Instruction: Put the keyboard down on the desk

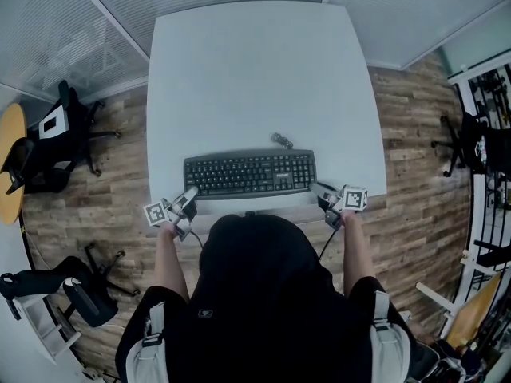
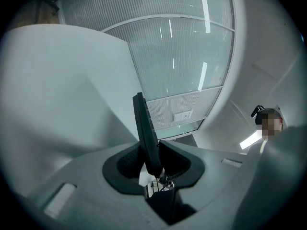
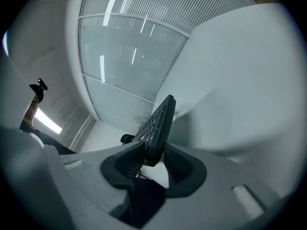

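A black keyboard point(image 1: 249, 174) sits level along the near edge of the white desk point(image 1: 255, 70); whether it rests on the desk or hangs just above it I cannot tell. My left gripper point(image 1: 189, 195) is shut on its near left corner. The right gripper point(image 1: 318, 190) is shut on its near right corner. In the left gripper view the keyboard point(image 2: 144, 128) runs edge-on between the dark pads of the left gripper point(image 2: 153, 162). The right gripper view shows the keyboard point(image 3: 160, 123) pinched the same way in the right gripper point(image 3: 152, 159). A small dark cable bundle point(image 1: 281, 140) lies just behind the keyboard.
A black office chair point(image 1: 60, 138) and a round wooden table point(image 1: 9, 158) stand left of the desk. A tipped chair point(image 1: 80, 290) lies at the lower left. Right of the desk are another chair point(image 1: 471, 146) and metal shelving point(image 1: 495, 246). Ribbed glass walls close the far side.
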`<action>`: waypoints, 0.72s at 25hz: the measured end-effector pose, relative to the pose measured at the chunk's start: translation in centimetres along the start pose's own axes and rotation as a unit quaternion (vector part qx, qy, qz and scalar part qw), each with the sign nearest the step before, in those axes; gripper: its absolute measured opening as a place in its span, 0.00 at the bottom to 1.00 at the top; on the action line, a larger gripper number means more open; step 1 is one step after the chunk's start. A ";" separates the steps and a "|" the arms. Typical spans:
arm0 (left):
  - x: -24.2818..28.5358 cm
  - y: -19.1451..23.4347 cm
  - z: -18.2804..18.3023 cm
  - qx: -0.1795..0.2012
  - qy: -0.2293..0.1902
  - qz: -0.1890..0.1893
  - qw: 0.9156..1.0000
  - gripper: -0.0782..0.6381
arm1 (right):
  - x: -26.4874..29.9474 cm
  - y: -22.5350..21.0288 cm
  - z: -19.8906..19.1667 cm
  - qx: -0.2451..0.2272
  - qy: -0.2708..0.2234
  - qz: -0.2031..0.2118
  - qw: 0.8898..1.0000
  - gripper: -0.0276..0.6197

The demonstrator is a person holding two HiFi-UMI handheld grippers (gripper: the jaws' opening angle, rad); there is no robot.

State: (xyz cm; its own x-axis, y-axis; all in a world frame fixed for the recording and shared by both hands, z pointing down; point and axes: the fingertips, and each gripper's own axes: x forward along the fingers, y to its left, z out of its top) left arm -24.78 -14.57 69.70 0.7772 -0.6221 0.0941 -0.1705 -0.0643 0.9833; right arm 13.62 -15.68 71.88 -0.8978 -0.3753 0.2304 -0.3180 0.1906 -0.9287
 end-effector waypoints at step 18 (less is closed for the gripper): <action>2.3 4.0 3.4 -0.024 0.023 0.038 0.999 0.24 | 3.9 -3.2 2.6 0.027 0.009 -0.033 0.999 0.23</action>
State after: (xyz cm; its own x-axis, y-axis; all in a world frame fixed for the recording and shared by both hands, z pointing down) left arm -25.79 -18.92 73.34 0.7906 -0.5869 0.1747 -0.2021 0.0191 0.9792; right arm 11.93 -20.13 74.97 -0.8811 -0.3688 0.2960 -0.3600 0.1171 -0.9256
